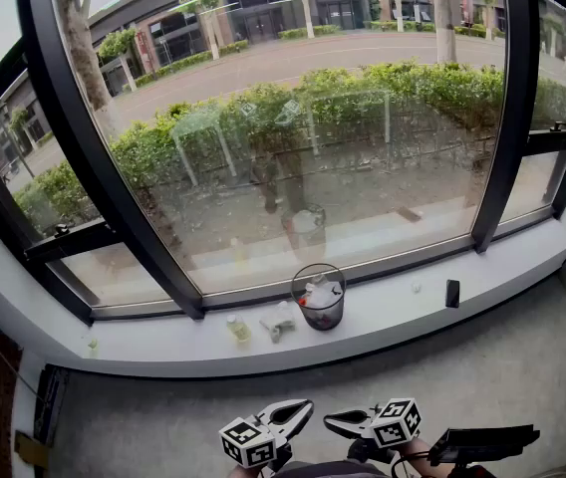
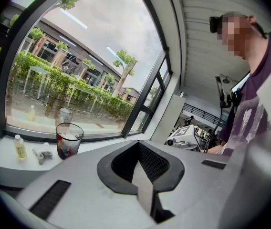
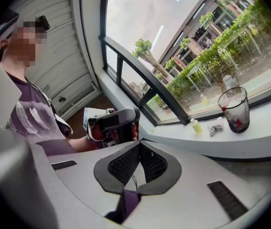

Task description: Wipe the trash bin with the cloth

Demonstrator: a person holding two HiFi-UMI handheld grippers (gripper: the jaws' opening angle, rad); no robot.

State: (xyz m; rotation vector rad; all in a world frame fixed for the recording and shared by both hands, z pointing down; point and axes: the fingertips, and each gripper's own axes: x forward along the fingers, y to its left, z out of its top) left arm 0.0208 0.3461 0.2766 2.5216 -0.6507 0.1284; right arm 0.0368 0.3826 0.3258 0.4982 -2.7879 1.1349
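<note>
Grey cloth (image 1: 279, 321), crumpled, laid on white window sill (image 1: 393, 309) just left of clear trash bin (image 1: 319, 297). Bin stood upright against window frame, small items seen inside. Small yellowish bottle (image 1: 236, 328) placed left of cloth; small black object (image 1: 452, 293) set well right of bin. Left gripper (image 1: 306, 405) and right gripper (image 1: 330, 419) held low, near each other, well apart from sill. Both jaw pairs closed, nothing gripped.

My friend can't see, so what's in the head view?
A clear trash bin stands on a window sill, a cloth and little bottle left of it. Below, the left hand-held gripper and right hand-held gripper are shut.
</note>
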